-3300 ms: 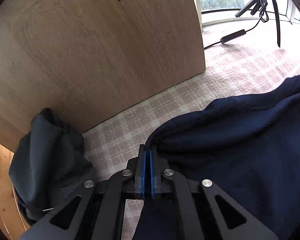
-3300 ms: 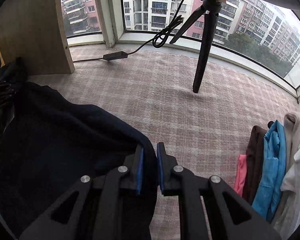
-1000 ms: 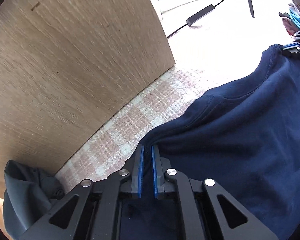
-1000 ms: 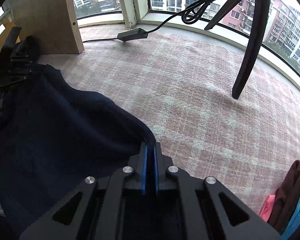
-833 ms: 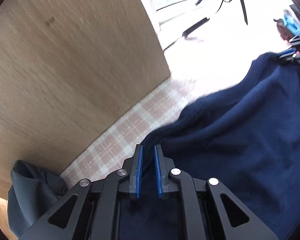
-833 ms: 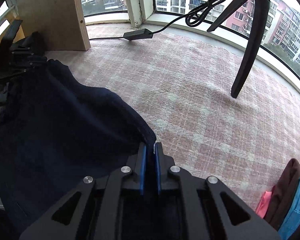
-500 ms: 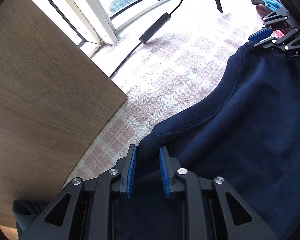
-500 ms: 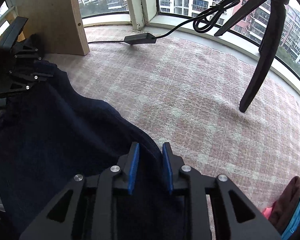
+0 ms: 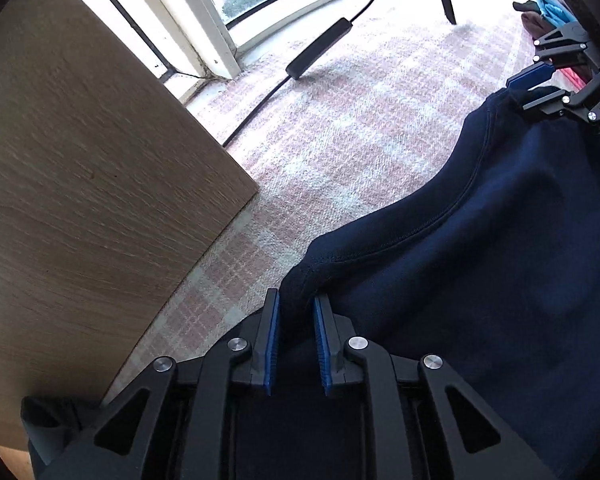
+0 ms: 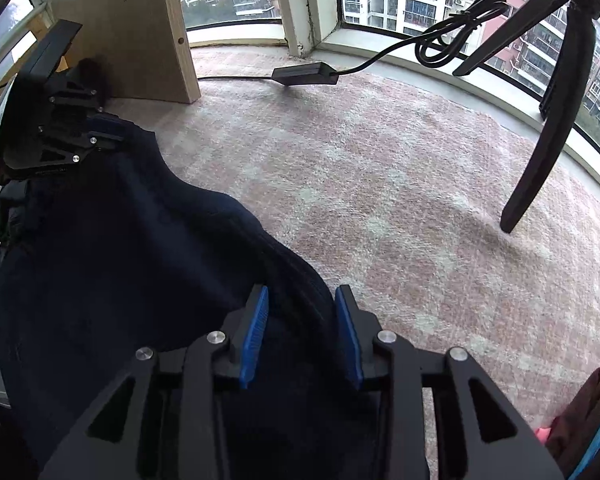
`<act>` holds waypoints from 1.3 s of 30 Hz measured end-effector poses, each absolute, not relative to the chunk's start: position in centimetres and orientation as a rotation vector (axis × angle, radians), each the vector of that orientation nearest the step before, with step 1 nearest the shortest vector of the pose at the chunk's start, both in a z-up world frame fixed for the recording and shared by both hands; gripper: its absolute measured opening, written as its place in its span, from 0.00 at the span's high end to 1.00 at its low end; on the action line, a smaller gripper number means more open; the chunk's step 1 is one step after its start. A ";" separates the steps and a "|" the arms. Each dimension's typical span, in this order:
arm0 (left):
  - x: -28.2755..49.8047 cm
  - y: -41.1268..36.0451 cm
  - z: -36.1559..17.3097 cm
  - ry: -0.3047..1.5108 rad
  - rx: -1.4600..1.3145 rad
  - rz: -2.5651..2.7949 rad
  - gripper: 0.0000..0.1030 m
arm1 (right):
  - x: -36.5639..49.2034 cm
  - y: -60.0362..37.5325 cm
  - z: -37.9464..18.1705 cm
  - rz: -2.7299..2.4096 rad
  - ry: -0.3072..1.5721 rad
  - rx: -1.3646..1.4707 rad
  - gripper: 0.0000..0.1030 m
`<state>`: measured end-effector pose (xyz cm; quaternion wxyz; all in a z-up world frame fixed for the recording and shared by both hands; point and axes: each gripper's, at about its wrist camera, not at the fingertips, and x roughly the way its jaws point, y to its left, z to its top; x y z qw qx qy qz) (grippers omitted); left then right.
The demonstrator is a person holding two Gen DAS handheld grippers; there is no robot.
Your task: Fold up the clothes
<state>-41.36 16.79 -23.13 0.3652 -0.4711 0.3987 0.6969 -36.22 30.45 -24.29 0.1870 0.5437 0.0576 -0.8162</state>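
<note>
Right wrist — navy sweatshirt (image 10: 112, 240) between parted tool (image 10: 302, 332)

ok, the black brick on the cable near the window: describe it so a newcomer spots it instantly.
Start at the curved window sill, then drop to the pink plaid carpet just below it. The power adapter lies there, right of the wooden panel: a flat black block with cable at both ends, unlike the upright tripod leg.

Right gripper (image 10: 300, 312) at six o'clock, jaws parted and just been opening, straddles the edge of a navy blue knit garment (image 10: 120, 248) lying on pink plaid carpet (image 10: 400, 184); pads clear of cloth.
</note>
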 end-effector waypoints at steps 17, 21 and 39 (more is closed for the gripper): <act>-44.1 19.2 -23.7 1.171 -1.103 2.050 0.90 | -37.3 30.4 -22.7 -2.545 0.325 1.552 0.92; -44.4 16.0 -19.0 1.076 -1.098 2.104 0.82 | -35.0 31.8 -18.5 -2.613 0.232 1.464 0.86; -18.3 -20.3 -12.2 0.706 -1.441 2.287 0.75 | -0.8 32.6 -7.7 -2.614 -0.309 1.304 0.83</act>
